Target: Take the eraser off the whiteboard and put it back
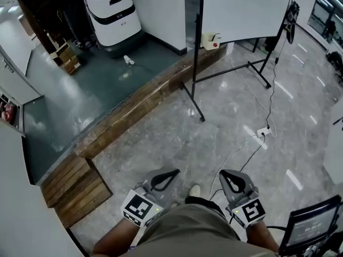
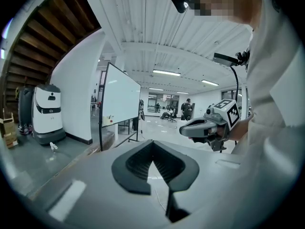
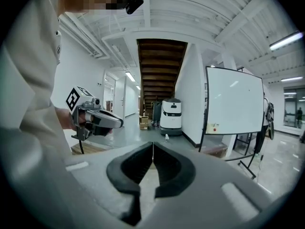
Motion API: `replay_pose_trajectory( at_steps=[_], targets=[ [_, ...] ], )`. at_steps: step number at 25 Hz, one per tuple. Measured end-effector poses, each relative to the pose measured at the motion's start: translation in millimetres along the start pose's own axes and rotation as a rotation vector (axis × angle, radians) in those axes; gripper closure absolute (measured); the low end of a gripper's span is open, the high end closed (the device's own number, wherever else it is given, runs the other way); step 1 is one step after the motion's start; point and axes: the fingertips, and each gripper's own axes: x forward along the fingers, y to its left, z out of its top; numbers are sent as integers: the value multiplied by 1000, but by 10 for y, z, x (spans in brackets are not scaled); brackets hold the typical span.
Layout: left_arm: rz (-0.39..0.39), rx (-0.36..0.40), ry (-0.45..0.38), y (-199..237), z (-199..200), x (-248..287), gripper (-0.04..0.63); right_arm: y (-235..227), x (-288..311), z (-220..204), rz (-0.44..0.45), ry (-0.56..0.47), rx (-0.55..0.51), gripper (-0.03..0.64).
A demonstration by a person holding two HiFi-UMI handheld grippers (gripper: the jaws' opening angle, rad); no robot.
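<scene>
We judge this to be the approach: nothing is picked up yet, and we stand on the floor well short of the whiteboard (image 1: pixel 246 7). The eraser (image 1: pixel 213 40) sits on the board's lower left corner, far ahead of both tools and a little to the right of the right tool's line. In the right gripper view it shows up and to the right of the closed jaw tips.

The left tool (image 1: pixel 170 174) has its jaws together with nothing between them. The right tool (image 1: pixel 228 178) is likewise fully closed and empty. Both are held side by side just in front of our body, pointing slightly down, and neither touches anything.

Next, we think, we need to close the gap to the board. Then we open one tool, most likely the right one, wide enough to span the eraser, and line its jaws up on the eraser's sides before we squeeze.
</scene>
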Motion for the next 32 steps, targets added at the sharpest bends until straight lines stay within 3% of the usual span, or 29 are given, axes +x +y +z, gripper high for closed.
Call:
replay_pose_trajectory(
  at_steps=[7, 16, 23, 32],
  targets=[
    [11, 14, -27, 153, 378, 727, 594, -774, 129, -45, -21, 8, -25, 612],
    [-47, 11, 16, 468, 359, 1363, 594, -1465, 269, -190, -111, 17, 17, 611],
    [-134, 11, -14, 1091, 510, 1978, 594, -1951, 734, -109, -203, 49, 25, 611],
    [-244, 28, -26, 2223, 909, 2561, 594, -2619, 1864, 285, -270, 93, 33, 611]
  ],
)
